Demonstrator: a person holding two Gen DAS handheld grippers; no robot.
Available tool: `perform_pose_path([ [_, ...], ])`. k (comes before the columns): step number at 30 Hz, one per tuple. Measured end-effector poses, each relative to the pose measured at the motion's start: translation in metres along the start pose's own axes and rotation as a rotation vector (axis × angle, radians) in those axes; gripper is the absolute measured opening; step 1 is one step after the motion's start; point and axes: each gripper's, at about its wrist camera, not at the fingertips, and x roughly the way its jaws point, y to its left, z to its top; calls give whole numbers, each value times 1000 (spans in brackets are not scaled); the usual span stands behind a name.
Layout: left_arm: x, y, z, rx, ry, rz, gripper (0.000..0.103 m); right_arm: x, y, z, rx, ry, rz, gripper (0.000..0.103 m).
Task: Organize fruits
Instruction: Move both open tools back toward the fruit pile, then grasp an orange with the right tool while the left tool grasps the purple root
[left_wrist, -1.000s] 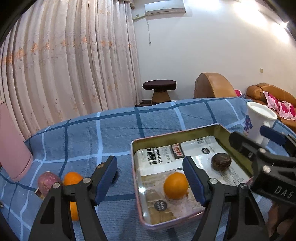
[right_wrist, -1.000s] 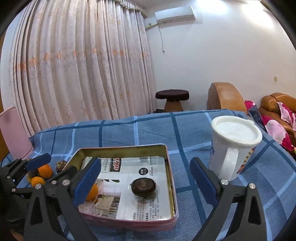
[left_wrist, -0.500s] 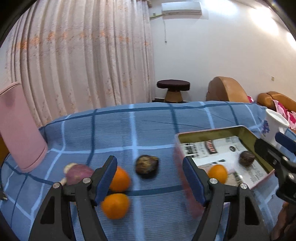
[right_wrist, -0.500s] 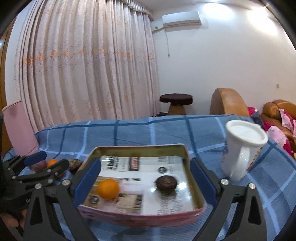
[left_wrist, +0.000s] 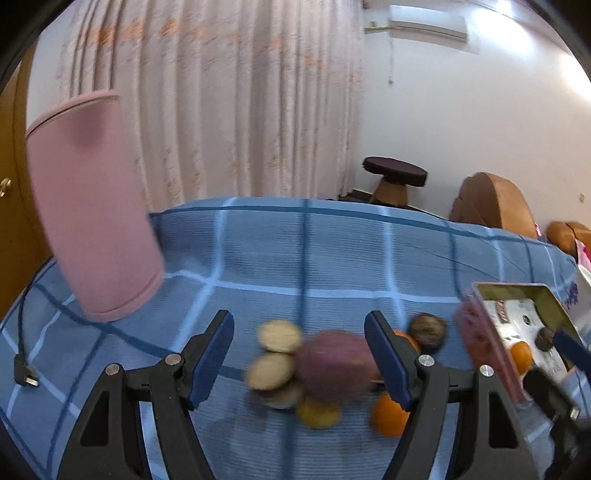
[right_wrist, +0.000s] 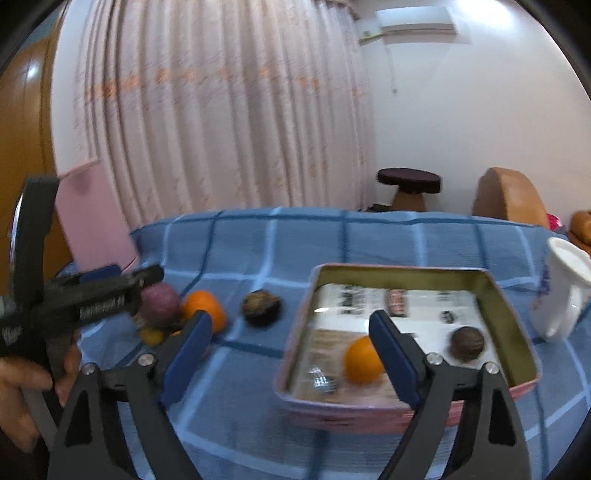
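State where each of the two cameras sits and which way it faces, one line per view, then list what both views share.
Left wrist: on the left gripper, open, low over the blue checked cloth, facing the loose fruit pile and pink container; its own two fingers show.
Right wrist: on the right gripper, open, facing the tin tray; its fingers and the person's left hand show.
Shared: tray, pile, pink container, curtain, stool.

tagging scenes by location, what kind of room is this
Most likely a home living room: long floral curtains, a wall air conditioner, and a brown sofa behind a table under a blue checked cloth.
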Motion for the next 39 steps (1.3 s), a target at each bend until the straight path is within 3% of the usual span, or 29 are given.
perform_pose_path([
  [4, 2, 24, 3, -20, 13, 25, 74, 22, 38, -4, -90, 82, 35, 82],
  [6, 3, 31, 4, -15, 18, 38, 74, 32, 53, -7, -131, 129, 42, 72],
  [14, 2, 34, 8, 25, 31, -22, 74, 72, 75, -12, -128, 289, 77, 70],
  [16, 0, 26, 7, 51, 37, -68, 74, 79, 76, -13, -116, 320, 97, 64],
  [18, -2, 18, 6, 88, 36, -101, 75, 86, 79, -13, -124, 359, 106, 46],
  [19, -4, 13, 5, 109, 32, -111, 75, 90, 79, -14, -124, 381, 118, 44],
  [24, -5, -6, 0, 200, 26, -162, 75, 81, 72, -16, -99, 367, 129, 44],
  [34, 14, -27, -10, 244, 76, -174, 74, 19, 32, 0, -2, 156, 87, 44],
  [37, 27, -40, -16, 276, 117, -153, 75, 22, 23, 3, 37, 156, 97, 44],
  [39, 28, -44, -16, 270, 113, -182, 75, 20, 22, 1, 41, 163, 100, 44],
])
